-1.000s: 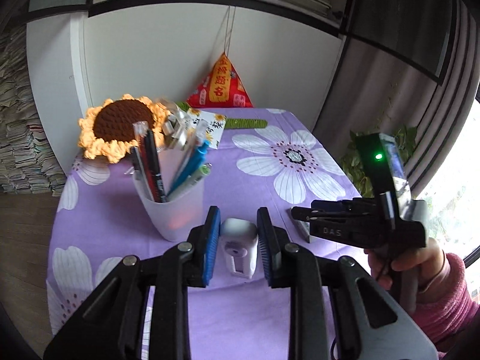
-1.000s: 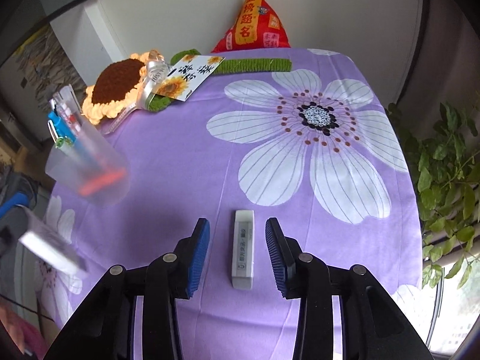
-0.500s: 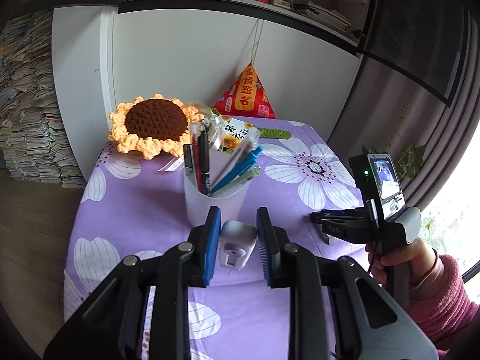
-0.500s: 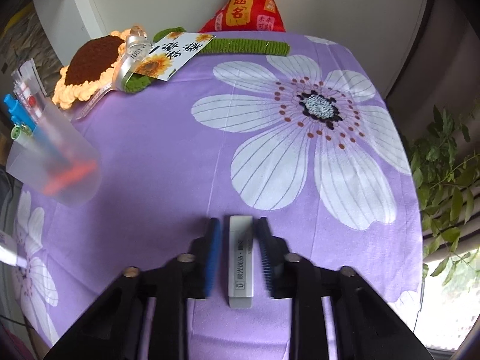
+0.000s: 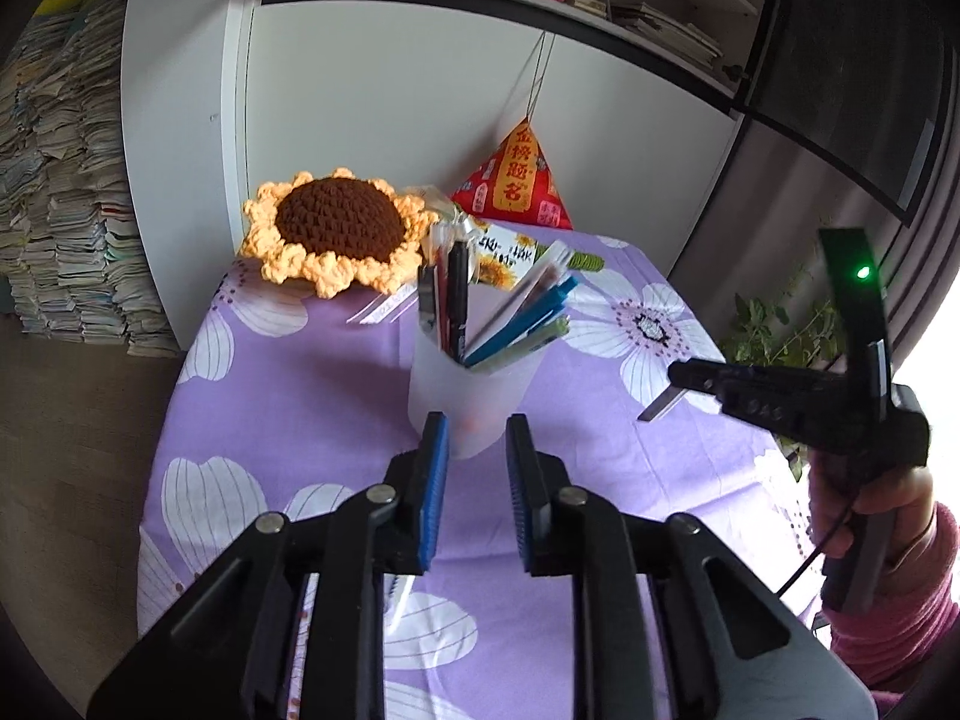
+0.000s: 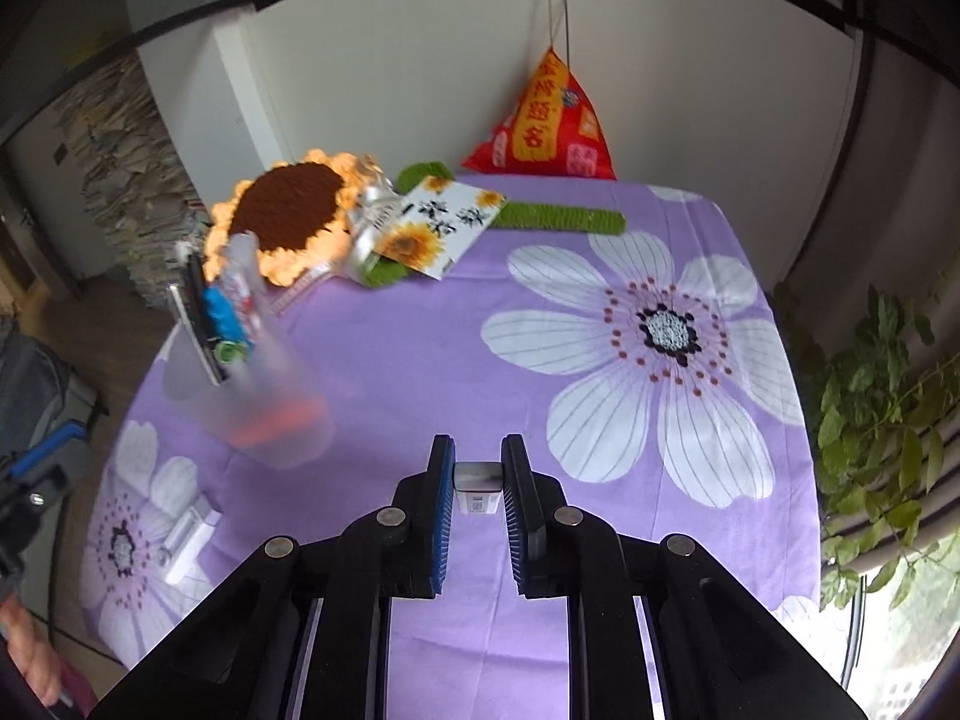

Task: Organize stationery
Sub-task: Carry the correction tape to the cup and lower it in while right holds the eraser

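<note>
A frosted plastic cup [image 5: 465,387] full of pens stands on the purple flowered tablecloth; it also shows in the right wrist view [image 6: 264,402]. My left gripper [image 5: 477,462] is open and empty, just in front of the cup. My right gripper [image 6: 478,480] is shut on a white eraser [image 6: 478,483] and holds it above the table, right of the cup. The eraser's end [image 5: 660,405] pokes out of the right gripper in the left wrist view. A white correction tape [image 6: 189,537] lies on the cloth at the near left.
A crochet sunflower [image 5: 339,234], a sunflower card [image 6: 438,228], a green crochet strip [image 6: 558,219] and a red triangular pouch [image 5: 516,183] sit at the table's far side. A leafy plant [image 6: 882,396] stands off the right edge. The table's edge [image 5: 174,396] drops to the floor on the left.
My left gripper let go of the white correction tape and drew back, open. My right gripper shut on the eraser and lifted it off the cloth.
</note>
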The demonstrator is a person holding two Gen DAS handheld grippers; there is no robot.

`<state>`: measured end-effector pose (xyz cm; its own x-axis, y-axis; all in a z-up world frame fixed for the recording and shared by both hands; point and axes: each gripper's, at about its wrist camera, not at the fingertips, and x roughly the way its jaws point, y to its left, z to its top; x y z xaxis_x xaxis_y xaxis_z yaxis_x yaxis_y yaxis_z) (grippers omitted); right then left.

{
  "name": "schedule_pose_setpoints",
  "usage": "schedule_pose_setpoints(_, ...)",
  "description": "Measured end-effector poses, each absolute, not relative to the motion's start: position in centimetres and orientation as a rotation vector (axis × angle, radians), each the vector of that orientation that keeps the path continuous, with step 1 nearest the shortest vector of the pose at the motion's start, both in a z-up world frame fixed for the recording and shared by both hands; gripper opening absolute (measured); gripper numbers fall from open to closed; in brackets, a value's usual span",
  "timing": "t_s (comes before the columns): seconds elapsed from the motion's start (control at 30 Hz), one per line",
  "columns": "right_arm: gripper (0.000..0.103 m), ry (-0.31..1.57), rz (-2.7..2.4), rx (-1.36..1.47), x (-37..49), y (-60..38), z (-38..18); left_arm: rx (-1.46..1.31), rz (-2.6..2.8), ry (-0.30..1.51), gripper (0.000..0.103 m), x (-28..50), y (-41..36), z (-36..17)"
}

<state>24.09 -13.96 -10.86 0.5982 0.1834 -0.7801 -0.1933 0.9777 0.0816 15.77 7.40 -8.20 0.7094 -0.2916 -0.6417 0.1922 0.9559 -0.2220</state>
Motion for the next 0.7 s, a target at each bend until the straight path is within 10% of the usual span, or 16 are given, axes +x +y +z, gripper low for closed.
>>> schedule_pose_setpoints(0.13,0.017,0.897,0.236,-0.010,23.3,-13.7,-10.4,-0.077,-0.240,0.757,0.053,14.7,8.5,-10.1)
schedule_pose_setpoints(0.5,0.017,0.885,0.265,-0.007,22.5,-13.2,-10.0,-0.021,-0.212,0.907,0.049,13.4,9.7,-16.9)
schedule_pose_setpoints(0.57,0.017,0.889,0.270,-0.002,22.4,-13.1,-10.0,-0.002,-0.208,0.933,0.026,13.7,9.4,-17.7)
schedule_pose_setpoints(0.7,0.017,0.886,0.274,0.002,22.0,-13.0,-9.9,0.004,-0.216,0.934,0.025,13.8,9.3,-18.2)
